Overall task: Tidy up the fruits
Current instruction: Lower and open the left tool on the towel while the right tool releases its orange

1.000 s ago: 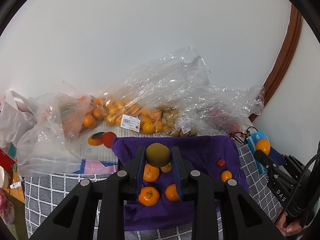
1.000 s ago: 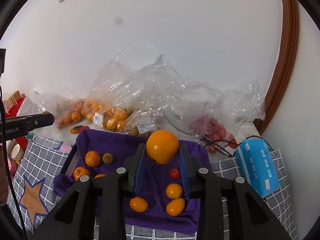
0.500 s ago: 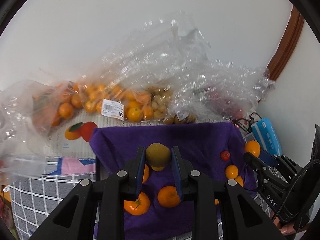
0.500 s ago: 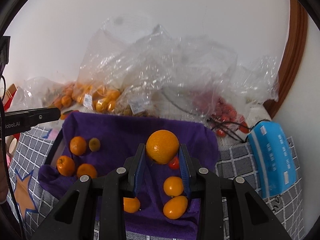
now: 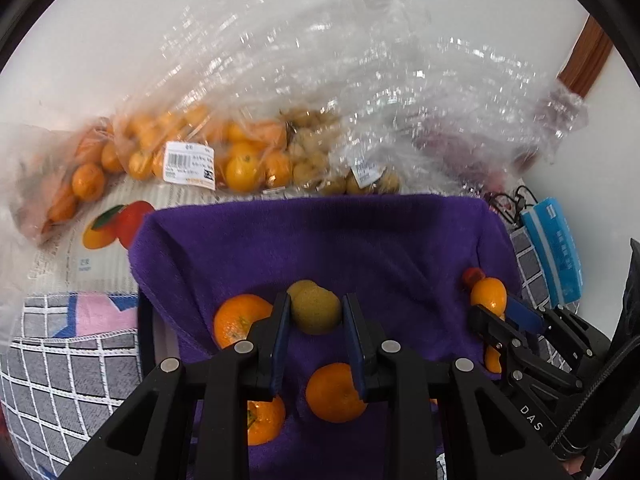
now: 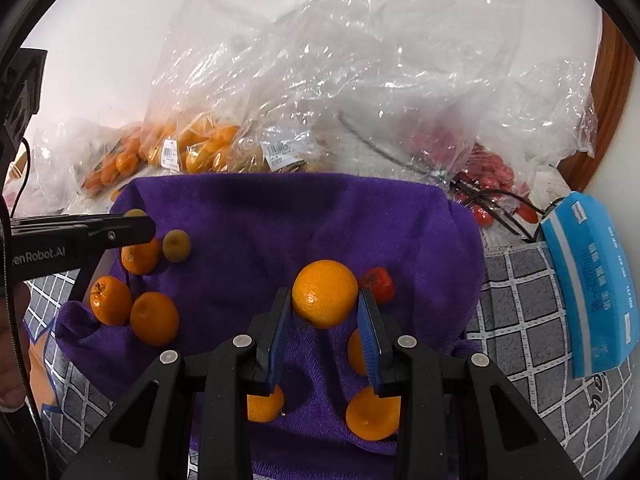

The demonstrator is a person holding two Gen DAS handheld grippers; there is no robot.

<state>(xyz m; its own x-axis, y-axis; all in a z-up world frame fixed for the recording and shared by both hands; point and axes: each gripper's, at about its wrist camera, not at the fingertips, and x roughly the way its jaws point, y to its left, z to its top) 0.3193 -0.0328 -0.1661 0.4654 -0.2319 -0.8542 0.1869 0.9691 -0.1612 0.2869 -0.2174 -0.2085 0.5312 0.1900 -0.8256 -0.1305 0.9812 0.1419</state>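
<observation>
Purple towel (image 6: 256, 216) carries loose oranges (image 6: 154, 318), a small red fruit (image 6: 378, 282) and a greenish fruit (image 6: 176, 245), with crinkled clear bags (image 6: 360, 80) of oranges and red fruit heaped just behind it and a blue tissue pack (image 6: 588, 280) off its right edge on the checked cloth (image 6: 520, 320). Bag contents blur in the left view, and claw bodies cut off the nearest oranges. Left claw (image 5: 316, 314) is clamped on a dull green-yellow fruit (image 5: 316, 310) over the towel's near left side; right claw (image 6: 325, 312) is clamped on a round bright orange (image 6: 325, 294) over the near right side
</observation>
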